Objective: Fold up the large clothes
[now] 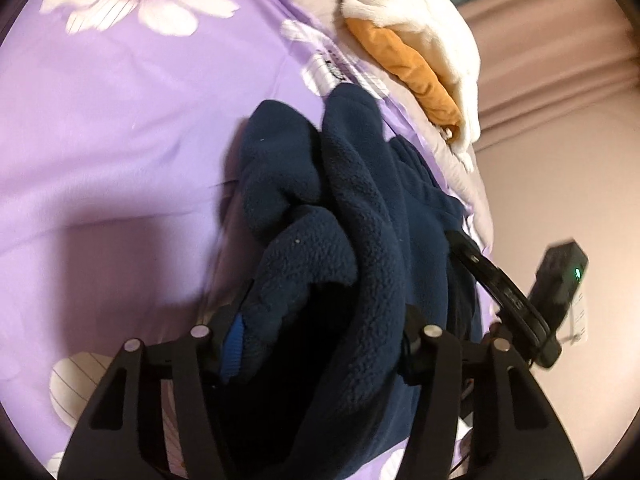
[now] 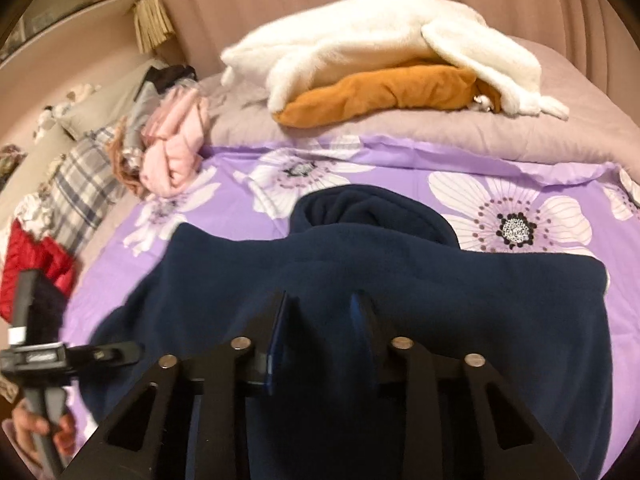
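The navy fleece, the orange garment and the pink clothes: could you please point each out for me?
navy fleece (image 2: pixel 460 300), right wrist view, on its flat middle.
orange garment (image 2: pixel 384 92), right wrist view, on its bare front fold.
pink clothes (image 2: pixel 176 152), right wrist view, on the bundle's middle.

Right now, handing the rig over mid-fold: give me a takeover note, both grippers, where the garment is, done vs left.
Left gripper: fingers closed on a bunched wad of the navy fleece.
Right gripper: fingers pinching a fold of the same fleece.
Fleece lies on the purple floral bedspread, spread wide in the right view, hood end away from the camera.
White plush and orange garment sit stacked at the bed's far end; pink clothes to the left.
Done: both grips set. Left: the fold itself, not neat yet.
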`<state>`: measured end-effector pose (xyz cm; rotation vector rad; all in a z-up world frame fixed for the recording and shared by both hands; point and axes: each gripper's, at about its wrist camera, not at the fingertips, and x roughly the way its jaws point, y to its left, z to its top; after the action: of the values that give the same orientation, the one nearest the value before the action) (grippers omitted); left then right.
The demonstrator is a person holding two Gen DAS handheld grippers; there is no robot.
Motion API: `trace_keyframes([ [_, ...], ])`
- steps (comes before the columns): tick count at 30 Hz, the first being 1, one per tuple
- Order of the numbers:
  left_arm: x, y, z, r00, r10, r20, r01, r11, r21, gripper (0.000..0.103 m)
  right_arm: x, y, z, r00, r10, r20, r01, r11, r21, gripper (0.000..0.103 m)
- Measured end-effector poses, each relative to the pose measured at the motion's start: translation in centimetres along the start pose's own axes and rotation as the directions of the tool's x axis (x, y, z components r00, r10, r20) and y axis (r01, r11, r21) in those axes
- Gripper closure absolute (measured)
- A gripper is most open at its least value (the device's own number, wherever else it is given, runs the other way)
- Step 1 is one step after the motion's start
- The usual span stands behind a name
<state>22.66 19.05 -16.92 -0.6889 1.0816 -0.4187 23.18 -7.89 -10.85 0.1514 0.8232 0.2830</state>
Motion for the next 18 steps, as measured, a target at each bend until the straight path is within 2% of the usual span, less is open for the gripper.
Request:
trace_keyframes([
  [5,-0.2,-2.8,0.1,0.999,0.031,0.017,-0.033,0.992,0.122,0.057,3.4,-0.9,-0.9,0.991,-0.037,-0.128,0.039,0.999,0.01,0.078],
  [12,-1.2,-8.0,0.0,0.996,0.061,0.063,-0.076,0.956,0.282,0.059,3.6,-1.4,-1.3,0.991,-0.03,-0.131,0.033,0.999,0.019,0.078],
  [16,-1.4,-9.8,-0.4,0.995,0.075,0.061,-0.091,0.941,0.327,0.059,2.6,-2.9,-0.7,0.989,0.054,-0.136,-0.039,0.994,0.106,0.078],
  [18,-1.6,-10.3,-0.6,0.995,0.075,0.064,-0.092,0.934,0.345,0.059,1.3,-2.9,-0.6,0.991,0.058,-0.123,-0.044,0.992,0.117,0.078],
])
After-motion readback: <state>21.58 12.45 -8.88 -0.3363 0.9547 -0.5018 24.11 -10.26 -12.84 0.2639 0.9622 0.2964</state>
